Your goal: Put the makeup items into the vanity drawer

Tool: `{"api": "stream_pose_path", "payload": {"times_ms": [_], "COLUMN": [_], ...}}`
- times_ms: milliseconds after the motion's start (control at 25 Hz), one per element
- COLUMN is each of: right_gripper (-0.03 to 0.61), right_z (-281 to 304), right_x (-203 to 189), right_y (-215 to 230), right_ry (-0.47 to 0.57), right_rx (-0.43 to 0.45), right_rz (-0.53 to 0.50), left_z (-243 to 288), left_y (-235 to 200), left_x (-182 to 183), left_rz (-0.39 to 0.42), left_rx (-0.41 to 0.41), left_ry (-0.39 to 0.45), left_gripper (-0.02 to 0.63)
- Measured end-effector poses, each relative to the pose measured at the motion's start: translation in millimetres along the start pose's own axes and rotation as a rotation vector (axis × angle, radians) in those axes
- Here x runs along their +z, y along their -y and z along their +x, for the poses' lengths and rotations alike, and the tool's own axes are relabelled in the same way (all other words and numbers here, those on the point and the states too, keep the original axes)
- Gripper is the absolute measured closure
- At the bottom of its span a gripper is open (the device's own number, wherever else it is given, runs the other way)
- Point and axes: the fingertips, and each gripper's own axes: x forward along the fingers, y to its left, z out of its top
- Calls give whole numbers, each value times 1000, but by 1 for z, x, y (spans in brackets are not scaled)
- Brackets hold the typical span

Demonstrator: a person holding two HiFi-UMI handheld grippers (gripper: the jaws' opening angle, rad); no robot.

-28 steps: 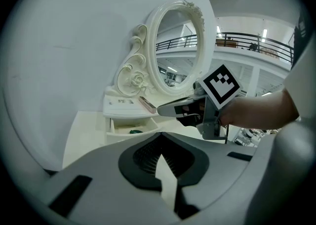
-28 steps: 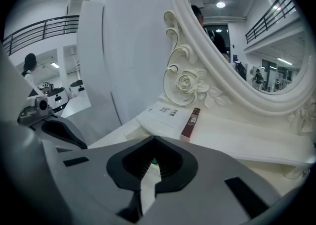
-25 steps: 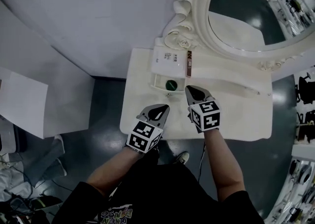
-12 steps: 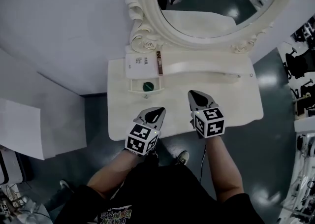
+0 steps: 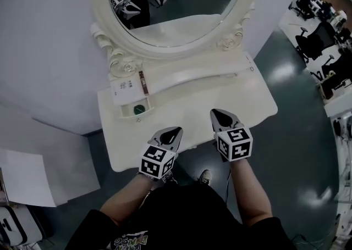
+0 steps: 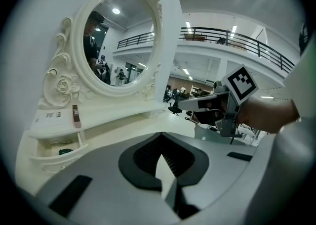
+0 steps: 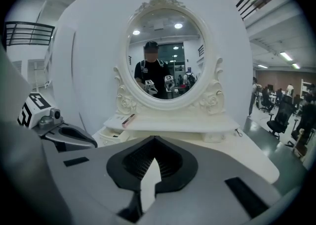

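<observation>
Hovering over the front edge of the cream-white vanity surface (image 5: pixel 220 98), the left gripper (image 5: pixel 175 132) and right gripper (image 5: pixel 219 115) both have their fingers clenched on nothing. A small round dark-green makeup item (image 5: pixel 138 109) lies in the open little drawer (image 5: pixel 128 116) at the surface's left. A slim brown stick (image 5: pixel 144 82) rests on the shelf above it.

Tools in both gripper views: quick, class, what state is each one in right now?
Left grey two-jaw tool: closed, jaw tips together, holding nothing.
Right grey two-jaw tool: closed, jaw tips together, holding nothing.
</observation>
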Motion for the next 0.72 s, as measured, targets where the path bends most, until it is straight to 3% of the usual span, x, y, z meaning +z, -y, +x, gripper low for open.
{"api": "stream_pose_path", "payload": {"times_ms": [280,720], "right_gripper": [551,551], "right_z": [-50,-97], "right_x": [-12,-42], "right_y": [37,58], "right_ry": [38,42], "right_rx": [-52,-30], "right_rz": [55,113], "left_z": [26,40], "left_y": [43,90], "left_x": [15,9], "left_rz": [27,14], "left_rx": [-44,-31], "left_ry": [1,-26], "left_gripper": [606,606]}}
